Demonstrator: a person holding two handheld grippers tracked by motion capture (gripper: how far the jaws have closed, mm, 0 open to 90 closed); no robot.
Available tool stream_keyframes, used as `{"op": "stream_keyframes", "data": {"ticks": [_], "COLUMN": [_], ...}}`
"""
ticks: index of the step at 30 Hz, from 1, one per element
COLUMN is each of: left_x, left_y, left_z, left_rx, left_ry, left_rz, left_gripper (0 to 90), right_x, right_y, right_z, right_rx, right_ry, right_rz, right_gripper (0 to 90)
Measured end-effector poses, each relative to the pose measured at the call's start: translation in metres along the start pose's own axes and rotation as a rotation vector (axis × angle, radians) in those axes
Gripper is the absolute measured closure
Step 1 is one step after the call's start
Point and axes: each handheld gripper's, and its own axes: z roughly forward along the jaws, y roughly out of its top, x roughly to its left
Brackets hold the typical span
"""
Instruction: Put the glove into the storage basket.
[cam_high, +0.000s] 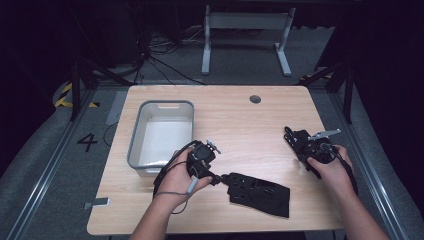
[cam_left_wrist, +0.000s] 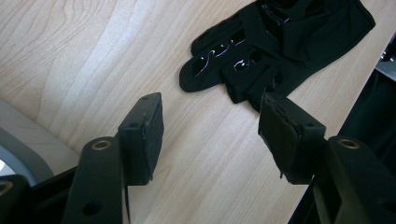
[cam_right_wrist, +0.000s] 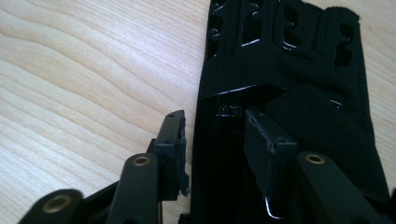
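1. We see the glove (cam_high: 260, 192) flat on the worktop (cam_high: 240, 120), at 4 o'clock from the left tongs (cam_left_wrist: 210, 105), its long axis running 10 to 4.
2. The left tongs stand wide and hold nothing.
3. The right tongs (cam_right_wrist: 215, 116), half open, straddle the second glove's (cam_right_wrist: 303, 107) edge without clamping it.

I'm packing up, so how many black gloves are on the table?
2: the front glove lies by the left gripper; the second glove lies under the right gripper, partly hidden.
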Motion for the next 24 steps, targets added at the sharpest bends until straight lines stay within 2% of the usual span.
{"op": "stream_keyframes", "data": {"ticks": [7,8,9,11,18,21,22,23,24], "left_x": [-0.001,-0.001,-0.001,-0.002,-0.001,-0.001,-0.002,-0.002,-0.002], "left_y": [0.0,0.0,0.0,0.0,0.0,0.0,0.001,0.001,0.001], "left_z": [0.001,0.002,0.002,0.002,0.002,0.001,0.001,0.001,0.001], "left_rx": [0.005,0.007,0.007,0.006,0.004,0.003,0.003,0.003,0.004], "left_ry": [-0.003,-0.004,-0.003,-0.004,-0.004,-0.004,-0.005,-0.005,-0.004], "left_rz": [0.0,-0.001,-0.001,-0.001,0.001,0.001,-0.001,-0.001,0.001], "left_gripper": [40.9,40.8,40.8,40.9,40.8,40.9,40.8,40.8,40.7], "right_x": [-0.002,-0.002,-0.002,-0.001,-0.002,-0.001,0.002,0.002,0.005], "right_y": [-0.001,-0.001,-0.001,0.0,0.001,0.003,0.004,0.004,0.006], "right_z": [0.0,0.0,0.0,-0.003,-0.015,-0.025,-0.034,-0.034,-0.043], "right_rx": [-0.002,0.001,0.001,0.002,-0.039,-0.069,-0.091,-0.091,-0.113], "right_ry": [-0.014,-0.021,-0.021,-0.02,-0.027,-0.024,-0.015,-0.015,-0.01], "right_rz": [-0.007,-0.011,-0.011,-0.008,-0.001,-0.009,-0.011,-0.011,-0.022], "right_gripper": [71.9,77.2,77.2,83.9,85.4,85.4,85.5,85.5,85.6]}}
